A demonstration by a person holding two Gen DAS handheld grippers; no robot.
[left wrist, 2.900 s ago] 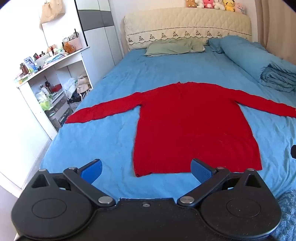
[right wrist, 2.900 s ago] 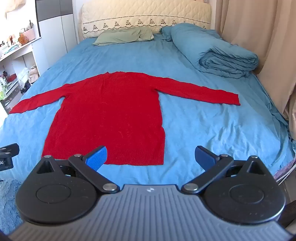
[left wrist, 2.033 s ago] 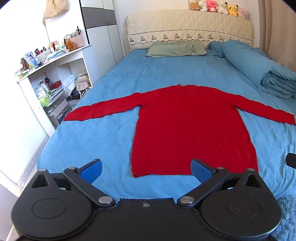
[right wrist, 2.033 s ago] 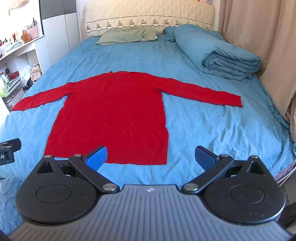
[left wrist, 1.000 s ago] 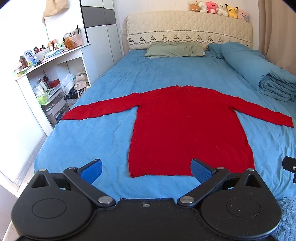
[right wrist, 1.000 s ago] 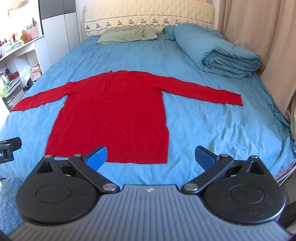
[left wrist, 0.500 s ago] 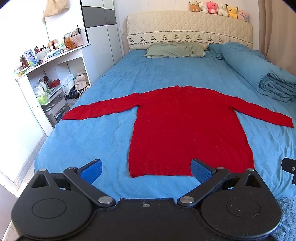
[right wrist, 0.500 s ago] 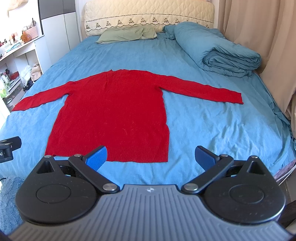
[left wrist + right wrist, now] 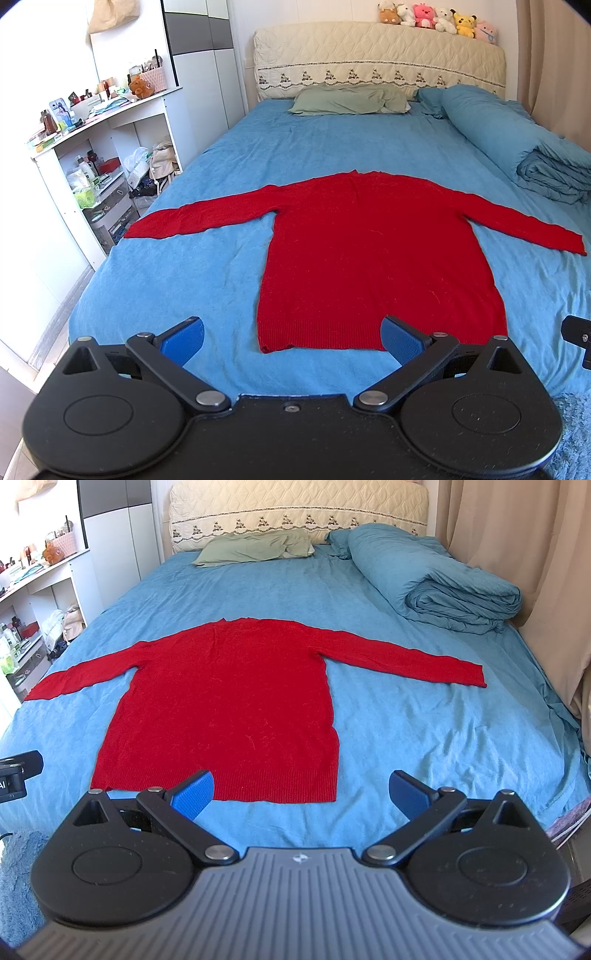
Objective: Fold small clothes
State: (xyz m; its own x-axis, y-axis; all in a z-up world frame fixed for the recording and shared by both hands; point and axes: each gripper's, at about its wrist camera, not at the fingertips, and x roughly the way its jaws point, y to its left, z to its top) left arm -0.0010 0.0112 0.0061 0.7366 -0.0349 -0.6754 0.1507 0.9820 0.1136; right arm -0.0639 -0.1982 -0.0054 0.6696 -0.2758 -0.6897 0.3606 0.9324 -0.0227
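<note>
A red long-sleeved sweater [image 9: 373,254] lies flat on the blue bed [image 9: 177,280], sleeves spread out to both sides, hem toward me; it also shows in the right wrist view [image 9: 229,701]. My left gripper [image 9: 291,341] is open and empty, held above the foot of the bed near the hem's left corner. My right gripper [image 9: 301,794] is open and empty, held above the hem's right corner. Neither gripper touches the sweater.
A rolled blue duvet [image 9: 443,579] lies along the bed's right side. A green pillow [image 9: 347,98] lies at the headboard. White shelves [image 9: 92,147] with clutter stand left of the bed. Curtains [image 9: 517,546] hang on the right. Several plush toys [image 9: 436,16] sit on the headboard.
Both grippers have drifted slightly, staying open above the foot of the bed. The sweater has not moved.
</note>
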